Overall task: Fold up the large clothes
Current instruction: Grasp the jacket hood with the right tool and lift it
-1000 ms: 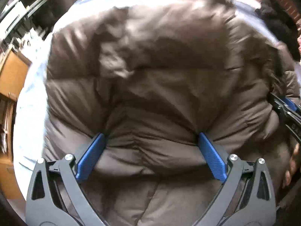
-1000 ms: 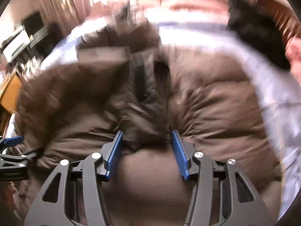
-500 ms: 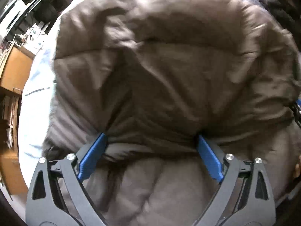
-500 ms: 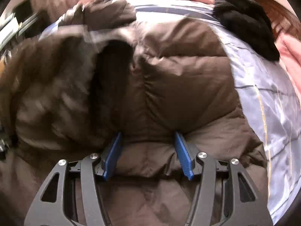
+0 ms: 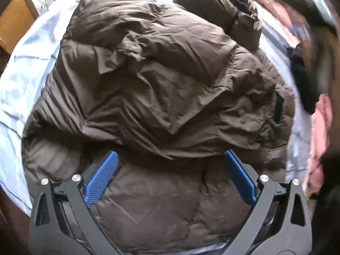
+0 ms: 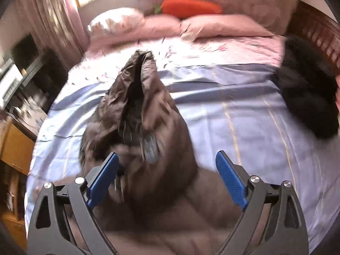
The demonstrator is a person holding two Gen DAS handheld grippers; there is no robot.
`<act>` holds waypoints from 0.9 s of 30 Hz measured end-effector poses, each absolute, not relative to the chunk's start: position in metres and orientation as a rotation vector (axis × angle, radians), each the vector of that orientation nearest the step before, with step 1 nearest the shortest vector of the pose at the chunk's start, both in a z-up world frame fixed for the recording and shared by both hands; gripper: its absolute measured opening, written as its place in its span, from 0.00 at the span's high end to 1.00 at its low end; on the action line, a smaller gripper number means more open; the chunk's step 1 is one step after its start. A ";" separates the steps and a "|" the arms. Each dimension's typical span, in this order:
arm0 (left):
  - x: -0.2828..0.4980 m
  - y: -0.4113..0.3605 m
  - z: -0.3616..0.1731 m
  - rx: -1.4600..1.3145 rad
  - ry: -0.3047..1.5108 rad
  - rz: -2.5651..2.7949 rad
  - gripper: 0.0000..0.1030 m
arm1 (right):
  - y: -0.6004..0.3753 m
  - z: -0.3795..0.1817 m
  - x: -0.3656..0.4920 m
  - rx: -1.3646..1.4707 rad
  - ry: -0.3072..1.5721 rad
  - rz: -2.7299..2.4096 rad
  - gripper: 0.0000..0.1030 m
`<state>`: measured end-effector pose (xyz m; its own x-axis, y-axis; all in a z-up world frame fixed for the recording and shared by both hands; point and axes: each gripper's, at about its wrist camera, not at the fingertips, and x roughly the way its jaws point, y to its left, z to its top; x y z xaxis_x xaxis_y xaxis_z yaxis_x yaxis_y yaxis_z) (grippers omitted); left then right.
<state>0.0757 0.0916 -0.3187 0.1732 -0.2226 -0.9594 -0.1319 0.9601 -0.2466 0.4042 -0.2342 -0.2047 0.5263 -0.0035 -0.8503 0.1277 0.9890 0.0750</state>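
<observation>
Pale blue bedding covers the bed [image 6: 223, 97] I am working over, with pink pillows [image 6: 223, 26] and an orange carrot-shaped cushion [image 6: 191, 8] at its head end and a pink curtain [image 6: 48, 14] along its left side. A wooden cabinet [image 5: 14, 19] stands off the bed's left edge.

My task item, the brown puffer coat [image 5: 161, 89], lies spread across the near half of the bed, its bulk reaching the near edge. Through the left wrist camera I see it folded over on itself, one crumpled layer lying across the smoother quilted panel nearest me. Its hood [image 5: 218, 6] points toward the head end.

My left hand-held gripper [image 5: 170, 157] has its blue fingers [image 5: 102, 180] spread wide over the coat, holding nothing. My right hand-held gripper [image 6: 167, 159] is likewise spread wide; the hood end rises between its fingers, and I cannot tell whether the left finger touches the cloth because of blur.

A black fuzzy garment [image 6: 308, 102] lies by the bed's right edge, well apart from the coat, and a pink garment [image 5: 320, 140] sits at that same edge.
</observation>
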 end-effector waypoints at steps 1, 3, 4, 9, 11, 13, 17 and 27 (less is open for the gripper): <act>0.083 0.087 -0.322 -0.298 1.408 -0.072 0.02 | -0.228 -0.210 0.427 0.101 1.039 -0.096 0.10; 0.089 0.087 -0.323 -0.300 1.407 -0.084 0.02 | -0.215 -0.227 0.463 0.014 1.067 -0.147 0.10; 0.092 0.087 -0.322 -0.288 1.398 -0.077 0.02 | -0.208 -0.235 0.479 -0.049 1.079 -0.192 0.10; 0.107 0.099 -0.307 -0.233 1.347 -0.054 0.02 | -0.199 -0.274 0.503 -0.097 1.082 -0.209 0.51; 0.111 0.105 -0.306 -0.212 1.334 -0.026 0.02 | -0.209 -0.279 0.503 -0.014 1.098 -0.213 0.92; 0.111 0.116 -0.308 -0.214 1.348 0.009 0.02 | -0.215 -0.268 0.493 0.059 1.060 -0.166 0.94; 0.112 0.135 -0.309 -0.322 1.362 0.037 0.02 | -0.233 -0.213 0.448 0.297 0.900 0.058 0.95; 0.096 0.200 -0.261 -0.423 1.120 0.304 0.02 | -0.241 -0.098 0.185 0.204 0.713 0.653 0.95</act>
